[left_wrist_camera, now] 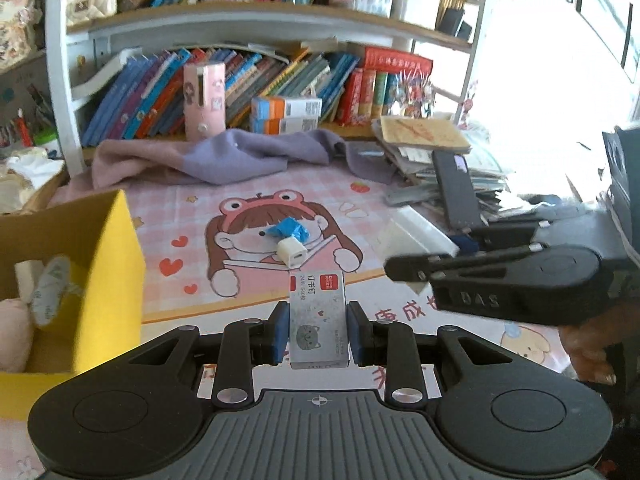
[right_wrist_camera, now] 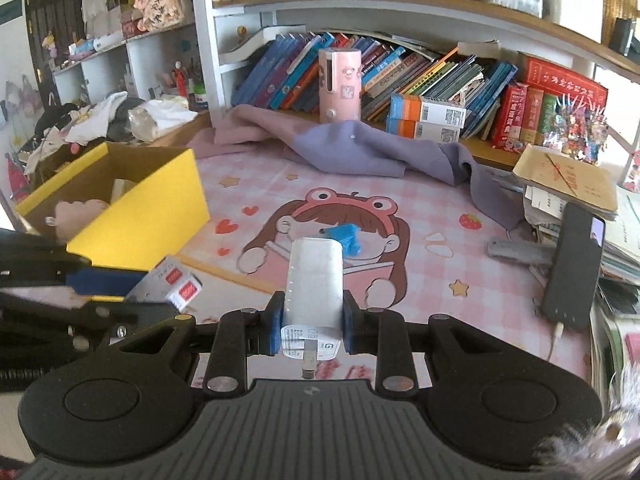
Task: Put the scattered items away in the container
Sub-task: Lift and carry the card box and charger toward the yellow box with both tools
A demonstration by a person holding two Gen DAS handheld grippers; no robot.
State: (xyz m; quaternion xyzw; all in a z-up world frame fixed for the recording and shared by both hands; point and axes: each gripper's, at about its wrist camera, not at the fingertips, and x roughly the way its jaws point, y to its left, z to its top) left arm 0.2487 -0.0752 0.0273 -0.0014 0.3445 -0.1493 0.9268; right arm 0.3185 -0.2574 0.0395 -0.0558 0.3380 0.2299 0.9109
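Gripping a staple box (left_wrist_camera: 318,320) in our left gripper (left_wrist_camera: 319,334) and a white charger (right_wrist_camera: 314,292) in our right gripper (right_wrist_camera: 311,326), we hover with the yellow box (right_wrist_camera: 140,216) at ten o'clock.

Low in the centre of the left wrist view, the staple box (left_wrist_camera: 319,320) shows a red label printed 订书钉, with "24/6" beside it; the smaller print is too fine to read. At right, raised letters on the black right gripper (left_wrist_camera: 404,270) look like "DAS", seen upside down. Large red characters on the desk mat (left_wrist_camera: 400,312) are partly hidden; 成 is legible. In the right wrist view, the white charger (right_wrist_camera: 314,292) carries a label too small to read.
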